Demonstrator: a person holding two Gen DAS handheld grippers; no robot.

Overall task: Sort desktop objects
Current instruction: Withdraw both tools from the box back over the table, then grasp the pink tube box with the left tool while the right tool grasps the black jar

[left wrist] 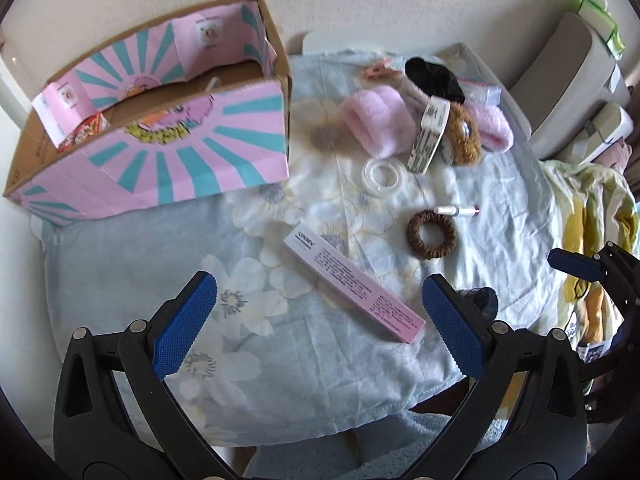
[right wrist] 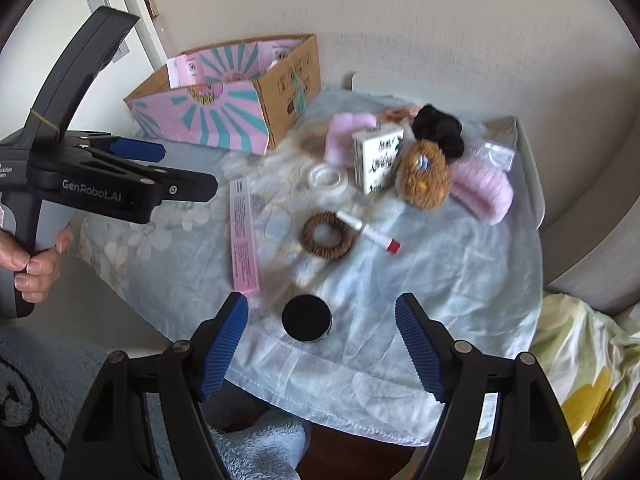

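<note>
A small round table under a pale blue floral cloth holds the clutter. A long pink carton lies just beyond my open left gripper, whose blue pads are empty. My right gripper is open above a small black-lidded jar, which sits between the fingers without touching them. Farther back lie a brown hair scrunchie, a white tube with a red cap, a clear ring, a white printed box, a brown plush, pink fluffy items and a black scrunchie.
An open cardboard box lined with pink and teal paper stands at the table's back left. A hand holds the left gripper's handle. A yellow-flowered blanket lies to the right and grey furniture stands behind.
</note>
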